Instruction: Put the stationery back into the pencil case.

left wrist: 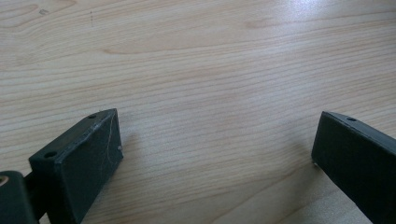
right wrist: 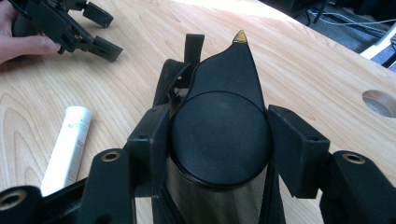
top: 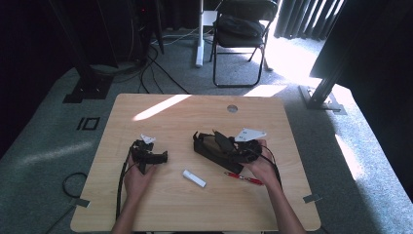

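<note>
Two grippers working over worktop [top: 160,105]. Left gripper [top: 160,157]: fingers [left wrist: 88,158] spreading wide, gripping nothing. Centre: white tube [top: 194,178] lying untouched. Right gripper [right wrist: 219,140]: fingers [right wrist: 292,154] clamping black cylinder [right wrist: 219,137] at cap end, inside black pouch [top: 209,148] right of centre; likely rigid, smooth, slippery; pouch soft.

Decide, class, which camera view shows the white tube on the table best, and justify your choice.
The high view shows the white tube best: it lies whole on the table, between the two grippers and left of the red pen. The right gripper view shows it closer, but its near end is hidden behind the gripper.
</note>
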A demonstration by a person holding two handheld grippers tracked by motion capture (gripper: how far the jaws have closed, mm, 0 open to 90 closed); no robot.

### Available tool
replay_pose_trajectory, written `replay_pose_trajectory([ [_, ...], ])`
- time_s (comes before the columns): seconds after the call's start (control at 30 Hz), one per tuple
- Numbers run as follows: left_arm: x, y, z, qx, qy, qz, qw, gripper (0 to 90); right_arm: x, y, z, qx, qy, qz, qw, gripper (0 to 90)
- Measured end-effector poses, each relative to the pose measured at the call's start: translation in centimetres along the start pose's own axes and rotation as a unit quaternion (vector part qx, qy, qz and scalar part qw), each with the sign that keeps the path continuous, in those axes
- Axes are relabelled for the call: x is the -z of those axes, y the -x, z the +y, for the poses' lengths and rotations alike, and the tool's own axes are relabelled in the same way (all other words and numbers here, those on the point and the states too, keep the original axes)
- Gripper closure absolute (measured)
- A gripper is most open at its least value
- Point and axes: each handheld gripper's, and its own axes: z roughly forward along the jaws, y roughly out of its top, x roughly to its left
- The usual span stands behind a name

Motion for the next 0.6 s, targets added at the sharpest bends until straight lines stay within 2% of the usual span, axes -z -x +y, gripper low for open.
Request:
replay_pose_trajectory([
  [0.6, 0.00, 0.00, 0.00, 0.000, 0.000, 0.000, 1.0000, 2.0, -0.49, -0.12, -0.26, 0.001, -0.012, 0.004, 0.9999, 41.7],
])
